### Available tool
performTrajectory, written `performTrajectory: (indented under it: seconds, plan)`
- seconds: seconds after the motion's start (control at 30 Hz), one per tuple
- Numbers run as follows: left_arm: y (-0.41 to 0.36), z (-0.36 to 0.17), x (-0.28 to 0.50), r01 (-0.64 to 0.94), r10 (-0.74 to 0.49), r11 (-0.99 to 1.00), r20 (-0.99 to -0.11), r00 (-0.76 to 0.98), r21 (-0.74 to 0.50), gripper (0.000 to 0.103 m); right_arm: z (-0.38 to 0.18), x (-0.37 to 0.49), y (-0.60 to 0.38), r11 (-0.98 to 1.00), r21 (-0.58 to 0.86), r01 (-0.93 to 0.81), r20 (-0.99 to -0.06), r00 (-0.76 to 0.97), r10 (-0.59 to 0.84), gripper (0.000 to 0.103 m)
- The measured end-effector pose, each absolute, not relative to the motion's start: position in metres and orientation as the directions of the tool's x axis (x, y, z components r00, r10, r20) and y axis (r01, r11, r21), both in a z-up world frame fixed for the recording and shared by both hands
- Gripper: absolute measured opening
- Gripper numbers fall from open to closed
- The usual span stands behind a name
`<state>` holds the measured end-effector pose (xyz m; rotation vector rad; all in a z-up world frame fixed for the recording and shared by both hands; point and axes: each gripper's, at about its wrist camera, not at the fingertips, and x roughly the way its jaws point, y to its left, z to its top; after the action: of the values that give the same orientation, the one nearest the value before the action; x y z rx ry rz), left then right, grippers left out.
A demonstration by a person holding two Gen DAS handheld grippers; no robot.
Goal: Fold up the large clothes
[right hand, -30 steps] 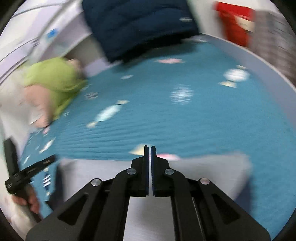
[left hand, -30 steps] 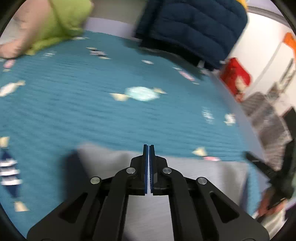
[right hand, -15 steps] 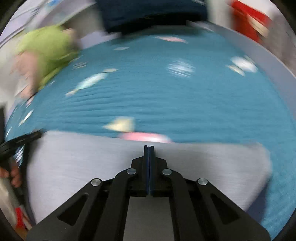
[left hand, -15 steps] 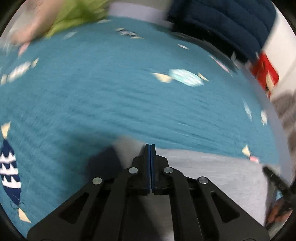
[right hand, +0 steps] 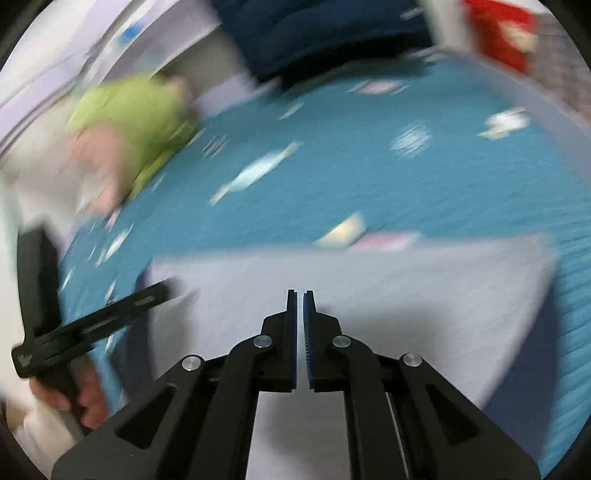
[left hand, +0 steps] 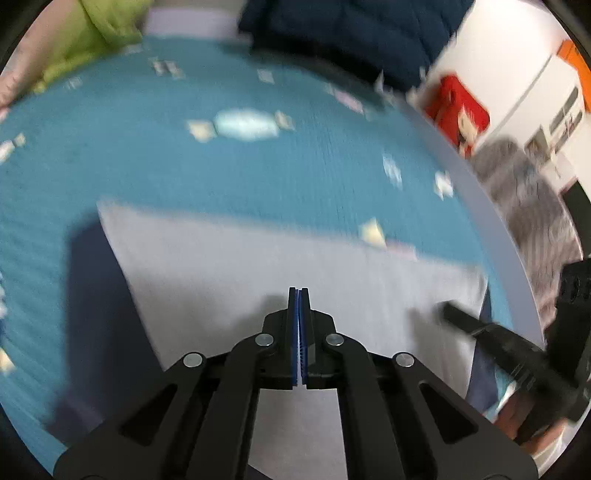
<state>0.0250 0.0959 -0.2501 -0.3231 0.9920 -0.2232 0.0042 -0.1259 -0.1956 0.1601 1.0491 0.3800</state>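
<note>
A light grey garment (left hand: 258, 266) lies spread flat on a teal bedspread (left hand: 184, 177) with small fish prints. It also shows in the right wrist view (right hand: 388, 288). My left gripper (left hand: 299, 291) hangs above the garment with its jaws pressed together and nothing seen between them. My right gripper (right hand: 300, 293) is above the same garment, jaws a narrow gap apart and empty. The right gripper shows at the right edge of the left wrist view (left hand: 491, 332); the left gripper shows at the left of the right wrist view (right hand: 110, 310). Both views are motion-blurred.
A dark navy quilted jacket (left hand: 351, 33) hangs at the far side of the bed. A lime green garment (right hand: 129, 110) lies at the far left. A red box (left hand: 458, 110) and grey wire baskets (left hand: 528, 206) stand beyond the bed's right edge.
Both grippers have pulled back and up from the garment's far edge, so more grey cloth lies ahead of them. The right jaws have parted slightly and let go.
</note>
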Motion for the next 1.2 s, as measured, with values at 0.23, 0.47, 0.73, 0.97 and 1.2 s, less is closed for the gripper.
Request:
performTrajectory:
  seconds: [0.23,0.47,0.73,0.97,1.2]
  plan:
    - [0.141,-0.268,-0.024,-0.043,-0.2,0.966,-0.839,0.505,-0.257,0.002,-0.205,-0.03,-0.181,0.973,0.184,-0.143,-0.859,0.457,0.23,0.0]
    - [0.176,-0.24,-0.054,-0.156,-0.065,0.975,-0.871,0.487,-0.16,0.003,-0.178,-0.053,-0.227,0.985,0.168,0.024,-0.874,0.466,0.138,0.006]
    - [0.129,-0.238,-0.06,-0.028,-0.15,0.983,-0.885,0.441,-0.18,0.003,-0.185,-0.044,-0.15,0.933,0.313,-0.176,-0.889,0.291,0.353,0.006]
    - [0.12,-0.267,-0.075,0.011,-0.101,0.995,-0.935,0.341,-0.103,0.002,-0.201,-0.06,-0.195,0.942,0.334,-0.043,-0.92,0.204,0.335,0.0]
    - [0.117,-0.268,-0.082,0.003,-0.082,0.996,-0.939,0.333,-0.086,0.002,-0.206,-0.077,-0.22,0.938,0.344,0.038,-0.919,0.22,0.328,0.0]
